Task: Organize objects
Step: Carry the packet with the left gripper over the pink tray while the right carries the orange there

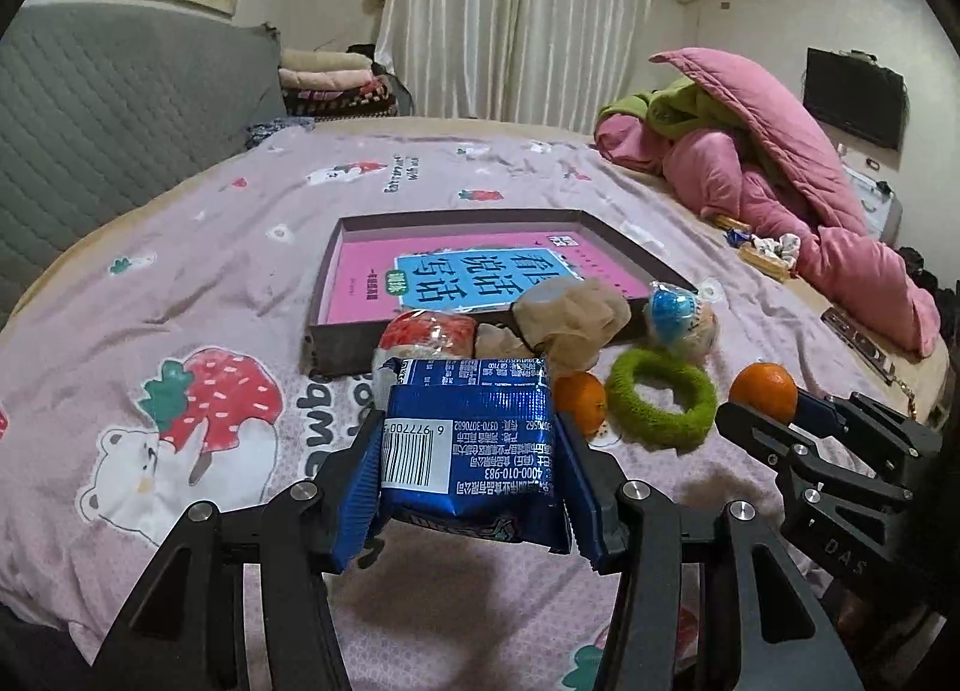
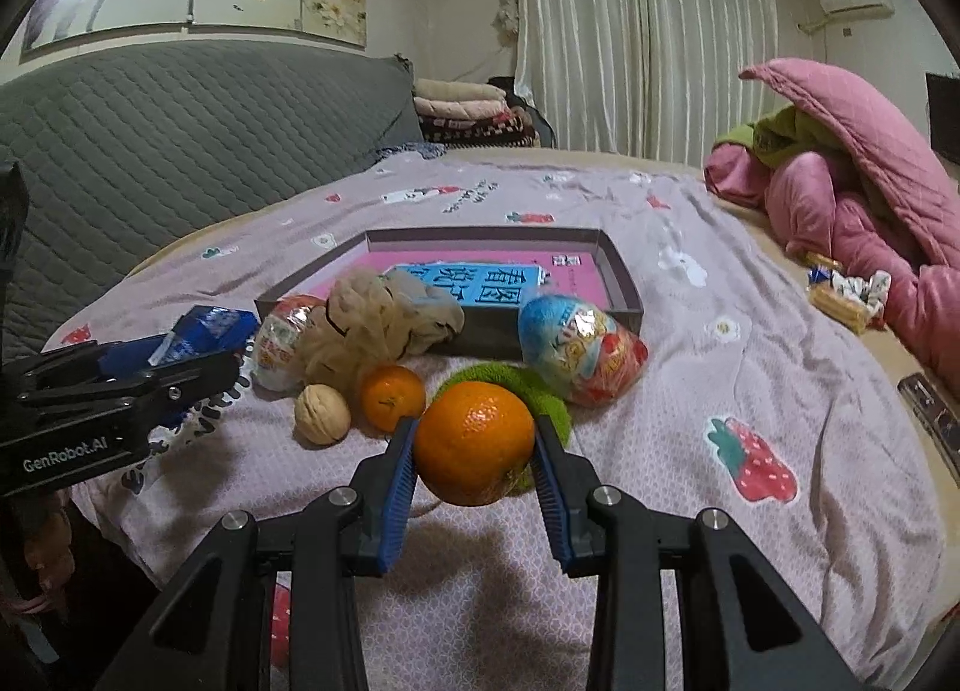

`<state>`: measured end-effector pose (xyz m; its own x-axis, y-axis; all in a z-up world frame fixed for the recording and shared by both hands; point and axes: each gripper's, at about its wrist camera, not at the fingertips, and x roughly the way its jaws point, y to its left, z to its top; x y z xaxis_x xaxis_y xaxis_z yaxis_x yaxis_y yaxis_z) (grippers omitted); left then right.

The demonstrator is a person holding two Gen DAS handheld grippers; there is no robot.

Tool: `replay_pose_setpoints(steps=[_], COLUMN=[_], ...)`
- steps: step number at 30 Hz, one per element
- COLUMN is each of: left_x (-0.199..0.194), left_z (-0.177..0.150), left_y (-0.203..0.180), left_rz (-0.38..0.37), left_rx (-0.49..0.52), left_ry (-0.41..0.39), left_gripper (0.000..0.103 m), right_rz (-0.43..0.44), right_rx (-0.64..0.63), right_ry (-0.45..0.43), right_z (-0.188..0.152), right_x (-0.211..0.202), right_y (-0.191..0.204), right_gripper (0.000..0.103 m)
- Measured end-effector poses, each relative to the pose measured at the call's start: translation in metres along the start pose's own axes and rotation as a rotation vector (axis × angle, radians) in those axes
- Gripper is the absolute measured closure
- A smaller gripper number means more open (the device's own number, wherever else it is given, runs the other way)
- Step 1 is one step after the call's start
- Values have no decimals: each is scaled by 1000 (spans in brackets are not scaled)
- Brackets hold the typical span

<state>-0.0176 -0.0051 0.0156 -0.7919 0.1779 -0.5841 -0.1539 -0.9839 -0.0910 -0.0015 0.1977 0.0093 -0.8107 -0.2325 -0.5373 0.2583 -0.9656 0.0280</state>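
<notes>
My left gripper (image 1: pixel 471 421) is shut on a blue foil snack packet (image 1: pixel 474 439) and holds it above the bed; it also shows in the right wrist view (image 2: pixel 207 331). My right gripper (image 2: pixel 474 427) is shut on an orange (image 2: pixel 474 442), which also shows in the left wrist view (image 1: pixel 763 391). Ahead lies a shallow dark box (image 1: pixel 336 343) with a pink book (image 1: pixel 456 271) inside. In front of the box lie a second orange (image 2: pixel 391 396), a walnut (image 2: pixel 322 414), a green ring (image 1: pixel 660 403), a beige cloth (image 2: pixel 372 325) and two wrapped snack bags (image 2: pixel 579 352).
The bed has a pink printed sheet (image 1: pixel 180 271). A grey quilted headboard (image 2: pixel 150 151) stands at the left. A heap of pink and green bedding (image 1: pixel 768 163) lies at the far right, with small wrapped items (image 2: pixel 846 295) beside it. Curtains hang behind.
</notes>
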Motion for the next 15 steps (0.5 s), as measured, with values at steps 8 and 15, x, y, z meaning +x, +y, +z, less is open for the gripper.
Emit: replay_pose_setpoints(steps=[8,15], left_x=[0,4], left_z=[5,16], left_y=[-8,-8], left_rz=[-9,-21], left_rx=[15,7], left_ry=[-19,-21], left_gripper=[48,48], right_rz=[8,6], right_rx=[-16,-4], right_ry=[-36,-60], right_z=[8,23], right_x=[-4,-2], right_y=[-1,-10], right_gripper=[66,66])
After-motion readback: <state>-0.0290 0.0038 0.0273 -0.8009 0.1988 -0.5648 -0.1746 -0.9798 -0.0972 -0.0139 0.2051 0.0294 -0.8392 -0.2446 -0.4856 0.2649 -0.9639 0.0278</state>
